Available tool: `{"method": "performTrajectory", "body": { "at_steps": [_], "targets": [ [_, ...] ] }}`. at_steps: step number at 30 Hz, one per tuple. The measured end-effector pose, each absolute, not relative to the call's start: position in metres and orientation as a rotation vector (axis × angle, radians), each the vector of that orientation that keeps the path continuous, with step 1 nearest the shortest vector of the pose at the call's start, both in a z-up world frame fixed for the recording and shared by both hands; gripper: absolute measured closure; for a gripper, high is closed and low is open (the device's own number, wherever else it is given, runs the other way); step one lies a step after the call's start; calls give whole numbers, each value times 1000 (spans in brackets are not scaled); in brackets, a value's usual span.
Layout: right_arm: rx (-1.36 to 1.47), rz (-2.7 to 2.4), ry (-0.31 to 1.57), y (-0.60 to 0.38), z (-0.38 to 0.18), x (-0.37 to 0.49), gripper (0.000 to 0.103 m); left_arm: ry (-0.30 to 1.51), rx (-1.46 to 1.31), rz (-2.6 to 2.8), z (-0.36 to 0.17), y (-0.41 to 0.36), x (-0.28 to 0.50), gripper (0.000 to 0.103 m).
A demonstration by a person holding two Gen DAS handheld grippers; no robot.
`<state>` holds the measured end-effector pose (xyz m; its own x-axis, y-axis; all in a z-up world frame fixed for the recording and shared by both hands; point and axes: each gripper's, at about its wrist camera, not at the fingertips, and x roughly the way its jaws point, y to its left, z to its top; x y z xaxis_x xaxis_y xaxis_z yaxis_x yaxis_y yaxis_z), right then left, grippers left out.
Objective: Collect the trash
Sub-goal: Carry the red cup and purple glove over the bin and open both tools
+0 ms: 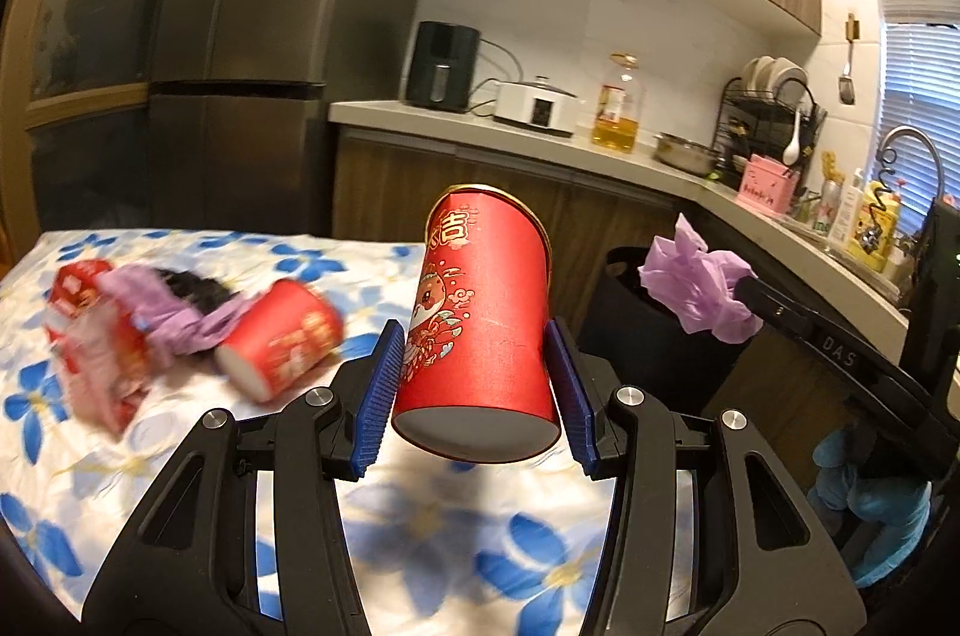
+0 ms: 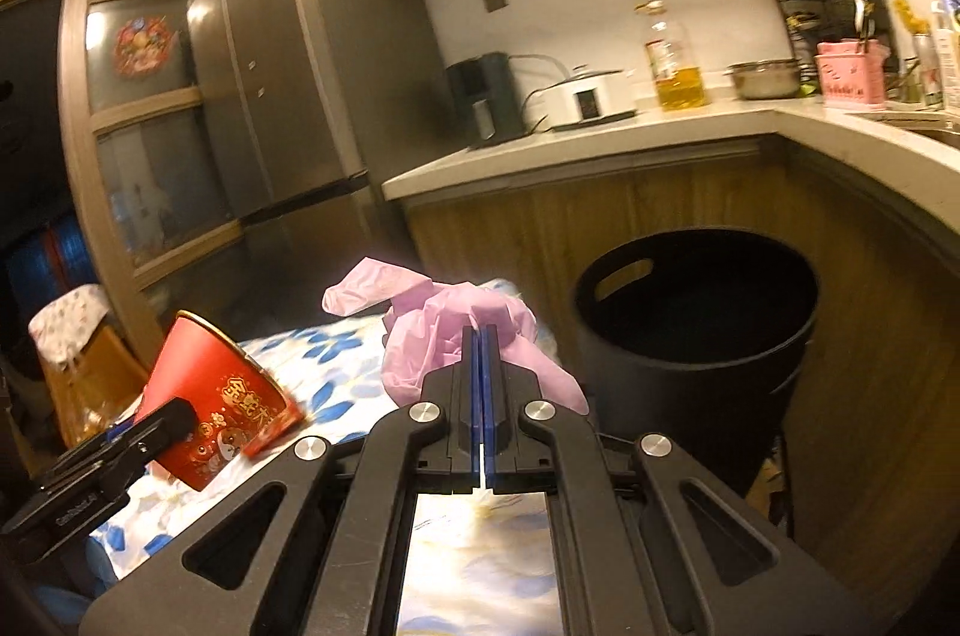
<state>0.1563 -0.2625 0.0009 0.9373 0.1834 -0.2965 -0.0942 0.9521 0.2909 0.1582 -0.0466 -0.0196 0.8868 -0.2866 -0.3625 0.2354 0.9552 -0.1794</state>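
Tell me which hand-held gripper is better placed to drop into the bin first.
Right, probably. The right hand-held gripper, shut on the purple glove, has the black bin open just ahead. The left hand-held gripper, gripping the red cup, sits over the table.

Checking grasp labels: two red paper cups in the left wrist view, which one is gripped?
The red paper cup with the cartoon print, clamped between the left gripper's blue pads, off the table. The other red paper cup lies on its side on the floral tablecloth.
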Motion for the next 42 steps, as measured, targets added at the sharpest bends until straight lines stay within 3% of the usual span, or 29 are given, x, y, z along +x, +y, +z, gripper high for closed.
{"method": "performTrajectory", "body": {
  "at_steps": [24, 42],
  "targets": [
    [329, -127, 189, -374, 29, 181, 101, 341, -68, -505, 0, -215, 261, 56],
    [348, -121, 199, -388, 20, 218, 101, 377, -69, -544, -15, -257, 309, 56]
  ]
}}
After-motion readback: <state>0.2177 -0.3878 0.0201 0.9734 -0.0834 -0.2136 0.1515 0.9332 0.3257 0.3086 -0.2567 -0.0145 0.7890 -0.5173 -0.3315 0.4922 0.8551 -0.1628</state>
